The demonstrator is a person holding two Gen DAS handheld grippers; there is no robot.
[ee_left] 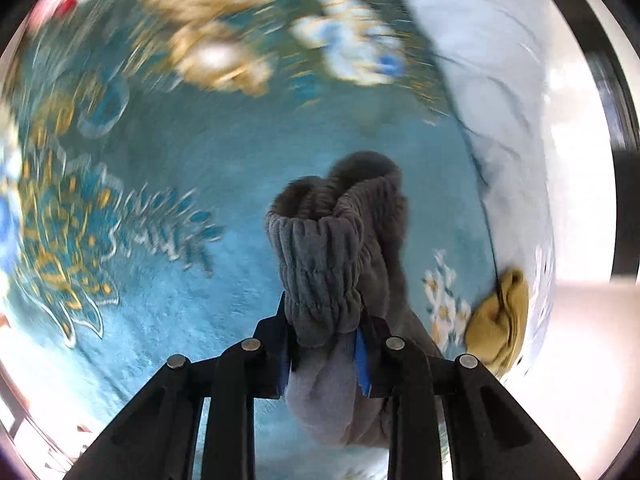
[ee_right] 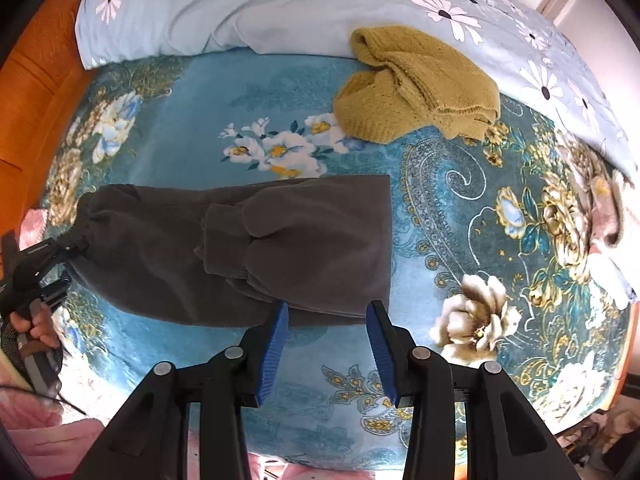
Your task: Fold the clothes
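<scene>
Floral blanket (ee_right: 200, 100); left tongs (ee_left: 326, 334) clamp grey trousers (ee_right: 280, 240), right tongs (ee_right: 326, 312) agape, empty

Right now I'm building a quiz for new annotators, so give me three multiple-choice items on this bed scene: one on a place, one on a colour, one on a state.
1. Where does the mustard knit garment lie?
A. Between the right gripper's fingers
B. On the far part of the blanket, partly on the pale daisy sheet
C. On top of the grey pants

2. What colour are the pants?
A. Dark grey
B. Red
C. White

3. What state are the grippers in?
A. Both open
B. Right shut on the pants, left open
C. Left gripper shut on the pants' elastic waistband, right gripper open

Answers: 1 B, the right wrist view shows it beyond the pants at the sheet's edge. 2 A, both views show dark grey fleece. 3 C, fabric is pinched between the left fingers; the right fingers stand apart, holding nothing.
</scene>
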